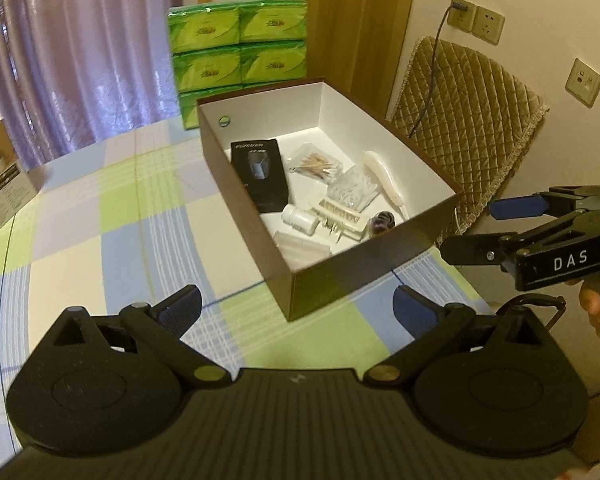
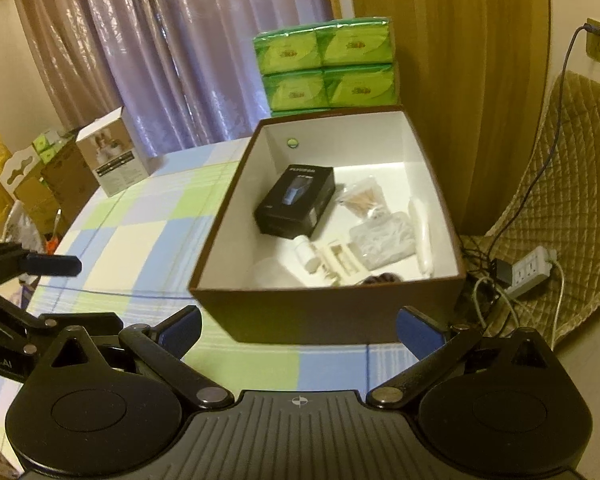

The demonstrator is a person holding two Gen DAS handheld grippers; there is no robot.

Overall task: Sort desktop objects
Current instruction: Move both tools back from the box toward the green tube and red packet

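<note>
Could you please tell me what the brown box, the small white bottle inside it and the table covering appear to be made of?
Brown box: probably cardboard, matte brown outside, white inside, with thin, straight, folded-looking walls. White bottle: likely plastic, smooth and opaque with a faint sheen. Table covering: a checked sheet in green, blue and cream; its flat lie suggests cloth or vinyl, but the pictures cannot settle which.

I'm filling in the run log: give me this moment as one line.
left hand-held gripper: open, empty | right hand-held gripper: open, empty | box: on table, holds black carton, bottle, small items | tablecloth: bare in front
</note>
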